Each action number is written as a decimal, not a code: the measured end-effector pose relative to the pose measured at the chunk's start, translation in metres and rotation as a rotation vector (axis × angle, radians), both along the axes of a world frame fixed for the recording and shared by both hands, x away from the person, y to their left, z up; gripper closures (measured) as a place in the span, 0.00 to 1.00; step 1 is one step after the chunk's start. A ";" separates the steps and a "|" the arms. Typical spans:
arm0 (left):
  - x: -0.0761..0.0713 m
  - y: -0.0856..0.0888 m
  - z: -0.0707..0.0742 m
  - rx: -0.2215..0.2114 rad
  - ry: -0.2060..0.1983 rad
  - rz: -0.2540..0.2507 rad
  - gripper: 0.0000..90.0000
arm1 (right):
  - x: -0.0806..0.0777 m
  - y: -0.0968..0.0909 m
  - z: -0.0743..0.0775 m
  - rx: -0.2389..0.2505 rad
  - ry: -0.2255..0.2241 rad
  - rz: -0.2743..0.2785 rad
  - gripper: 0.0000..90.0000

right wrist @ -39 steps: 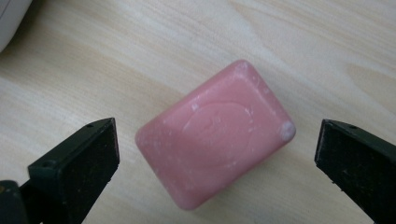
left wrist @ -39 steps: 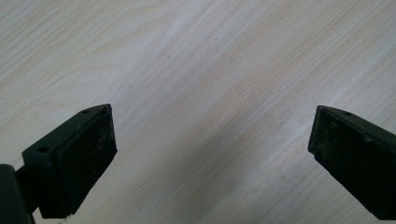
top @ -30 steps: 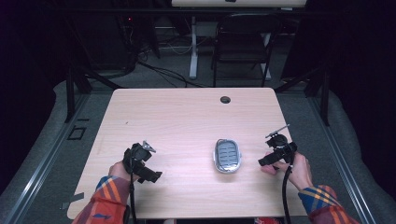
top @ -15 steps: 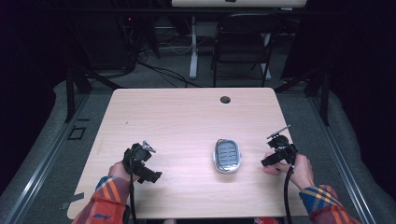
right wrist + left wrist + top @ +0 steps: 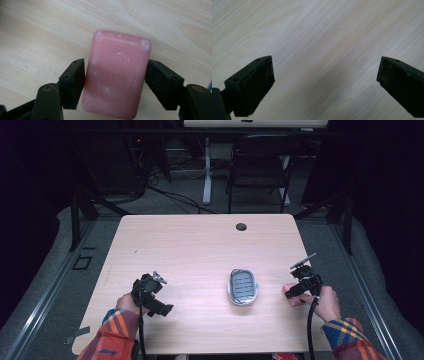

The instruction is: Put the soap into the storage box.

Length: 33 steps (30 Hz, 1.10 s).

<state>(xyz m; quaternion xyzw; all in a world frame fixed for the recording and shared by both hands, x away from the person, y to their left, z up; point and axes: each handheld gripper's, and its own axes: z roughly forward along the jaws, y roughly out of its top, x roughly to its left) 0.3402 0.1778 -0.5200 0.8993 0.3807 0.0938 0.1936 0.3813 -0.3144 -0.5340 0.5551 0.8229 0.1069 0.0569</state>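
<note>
Pale wood grain covers the tabletop (image 5: 200,250), which is set on a grey floor with a dark folding chair (image 5: 260,167) and a white desk leg beyond its far edge. A small round black grommet (image 5: 241,226) is seen near the middle of that far edge.

Right of centre on the near half, a soap dish (image 5: 243,287) is laid flat; it is oval, silvery at the rim, with a grey slotted insert, and nothing is seen lying in it.

The right claw (image 5: 295,292) is held low over the tabletop near the right edge, well apart from the dish, by a hand coming out of an orange-and-blue plaid sleeve (image 5: 347,335). A pink bar of soap (image 5: 116,73) is gripped between its two black jaws, one pad pressed to each long side (white scuffs and a faint oval stamp are visible on the bar's face in the right gripper view). In the high view the soap shows as a small pink patch at the claw's tip (image 5: 291,291).

The left claw (image 5: 324,82) is held over bare wood at the near left, its jaws spread wide with nothing between them. In the high view it is seen at (image 5: 157,307), gripped by the other hand.
</note>
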 end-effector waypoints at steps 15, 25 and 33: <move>0.000 -0.001 0.000 0.006 0.000 -0.001 0.01 | 0.003 0.006 -0.004 -0.051 0.035 0.009 0.41; 0.000 -0.002 -0.001 0.012 0.001 -0.002 0.01 | 0.004 0.006 -0.006 -0.047 0.033 0.017 0.41; 0.000 -0.002 -0.001 0.007 0.000 -0.003 0.01 | 0.004 0.006 -0.007 -0.043 0.021 0.039 0.41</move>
